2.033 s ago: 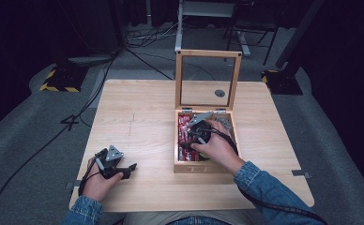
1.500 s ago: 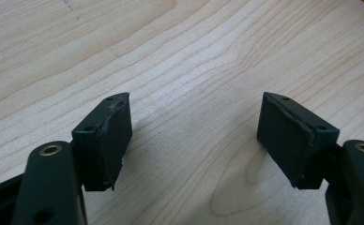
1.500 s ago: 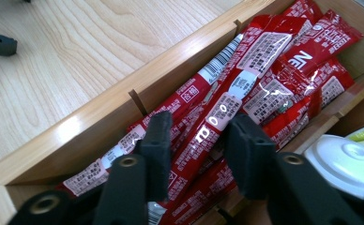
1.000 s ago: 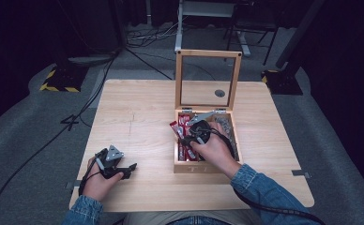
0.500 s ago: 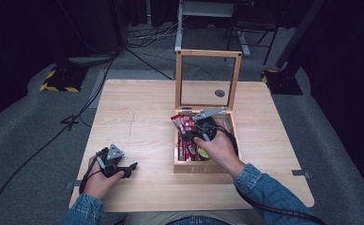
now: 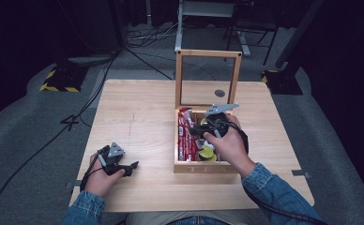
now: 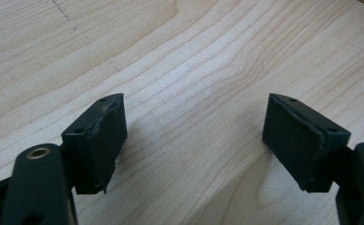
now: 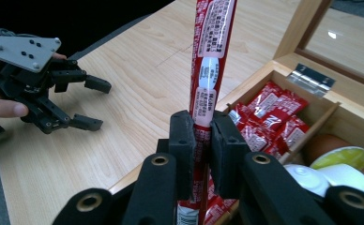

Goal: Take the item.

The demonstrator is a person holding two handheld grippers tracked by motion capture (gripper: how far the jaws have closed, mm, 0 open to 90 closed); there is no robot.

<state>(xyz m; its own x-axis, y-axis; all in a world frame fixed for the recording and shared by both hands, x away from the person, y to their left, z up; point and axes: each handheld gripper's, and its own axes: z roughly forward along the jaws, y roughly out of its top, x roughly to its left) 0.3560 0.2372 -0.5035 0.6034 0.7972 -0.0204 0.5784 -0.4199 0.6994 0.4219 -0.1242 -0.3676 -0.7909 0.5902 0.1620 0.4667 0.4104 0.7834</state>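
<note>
One wooden table (image 6: 138, 112) carries everything here, and on its right half stands an open wooden box (image 6: 203, 168) whose glazed lid (image 6: 208, 77) is raised upright at the far edge. Inside the box a divider separates a left compartment packed with red sachets (image 8: 269, 110) from a right one holding small lidded cups (image 8: 342, 161), yellow and white on top. The right gripper (image 8: 201, 140) is above the box, its jaws clamped tight on a long red stick packet (image 8: 210, 56), gripped near its lower end. In the right gripper view the packet's long axis runs straight up from the pads and its top passes out of frame, with the rest of the sachets just beneath it. The left gripper (image 6: 124, 166) rests near the table's front left corner, well apart from the box; its jaws stand wide, have just been opening further, and hold nothing but bare wood between them.
</note>
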